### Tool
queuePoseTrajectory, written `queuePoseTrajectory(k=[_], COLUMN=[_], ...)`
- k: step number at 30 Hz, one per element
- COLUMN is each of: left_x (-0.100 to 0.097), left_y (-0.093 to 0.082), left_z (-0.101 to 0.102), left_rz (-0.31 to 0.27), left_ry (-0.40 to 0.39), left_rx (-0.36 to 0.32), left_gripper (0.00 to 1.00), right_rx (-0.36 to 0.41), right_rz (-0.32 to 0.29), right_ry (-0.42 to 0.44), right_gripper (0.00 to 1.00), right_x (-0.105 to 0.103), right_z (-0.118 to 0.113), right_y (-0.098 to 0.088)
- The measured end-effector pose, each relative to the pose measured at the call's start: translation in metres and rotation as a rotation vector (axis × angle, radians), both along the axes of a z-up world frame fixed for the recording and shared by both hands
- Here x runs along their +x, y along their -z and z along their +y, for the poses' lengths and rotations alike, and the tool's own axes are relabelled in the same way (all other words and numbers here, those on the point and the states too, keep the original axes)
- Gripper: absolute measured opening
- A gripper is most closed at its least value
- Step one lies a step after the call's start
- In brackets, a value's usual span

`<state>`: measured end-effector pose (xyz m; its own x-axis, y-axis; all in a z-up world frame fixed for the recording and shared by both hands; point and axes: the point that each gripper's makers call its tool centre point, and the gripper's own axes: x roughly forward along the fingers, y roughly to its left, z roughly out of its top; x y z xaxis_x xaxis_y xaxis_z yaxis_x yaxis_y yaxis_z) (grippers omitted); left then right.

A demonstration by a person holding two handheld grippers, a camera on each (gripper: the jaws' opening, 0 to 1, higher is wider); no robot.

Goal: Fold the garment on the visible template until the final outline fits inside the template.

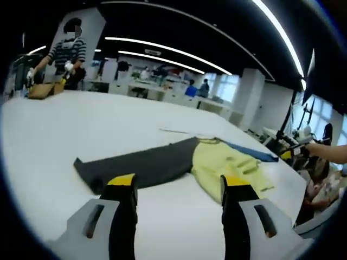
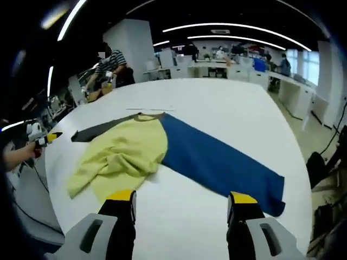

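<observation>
In the left gripper view, the left gripper [image 1: 178, 190] hangs above the near part of a large white table [image 1: 81, 130], its two black jaws with yellow tips spread wide apart and nothing between them. Just beyond the jaw tips lies the garment [image 1: 179, 162], spread flat across the table: a dark grey sleeve [image 1: 138, 165] stretches to the left, a pale yellow body [image 1: 227, 165] lies rumpled to the right of it, and a strip of the blue sleeve [image 1: 252, 153] shows at the far right edge of the yellow part. A thin pale outline or sheet [image 1: 181, 130] lies on the table just beyond the garment; I cannot tell what it is. At the far left a person in a striped top [image 1: 68, 51] stands at the table's far edge beside a brown object [image 1: 43, 89]. At the right edge a hand [image 1: 317, 147] holds another yellow-tipped tool near the table's edge.

In the right gripper view, the right gripper [image 2: 181, 199] is likewise released, jaws parted and empty, held above the near edge of the same table [image 2: 227, 103]. The garment [image 2: 162, 151] lies just beyond it: the blue sleeve [image 2: 217, 162] runs from the middle to the near right, the crumpled yellow body [image 2: 122, 154] sits to the left, and the grey sleeve [image 2: 100, 131] points away to the far left. The brownish collar [image 2: 147, 116] sits at the far side. The striped-top person [image 2: 111, 67] stands at the far left.
</observation>
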<state>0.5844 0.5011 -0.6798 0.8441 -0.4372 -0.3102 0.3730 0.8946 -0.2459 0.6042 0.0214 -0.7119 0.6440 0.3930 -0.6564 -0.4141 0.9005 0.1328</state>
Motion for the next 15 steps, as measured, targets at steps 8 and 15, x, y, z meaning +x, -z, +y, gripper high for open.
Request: queuePoseTrajectory(k=[8,15], left_x=[-0.022,-0.038], left_y=[0.014,0.027], left_z=[-0.043,-0.074], left_rz=[0.038,0.055], left_ry=[0.124,0.207], left_rx=[0.079,0.128], left_gripper=[0.57,0.54], right_rx=[0.022,0.028], right_rz=[0.006,0.011], right_ry=[-0.061,-0.102], right_gripper=[0.65,0.63], right_x=[-0.016,-0.031], right_z=[0.038,0.068], right_y=[0.002,0.009])
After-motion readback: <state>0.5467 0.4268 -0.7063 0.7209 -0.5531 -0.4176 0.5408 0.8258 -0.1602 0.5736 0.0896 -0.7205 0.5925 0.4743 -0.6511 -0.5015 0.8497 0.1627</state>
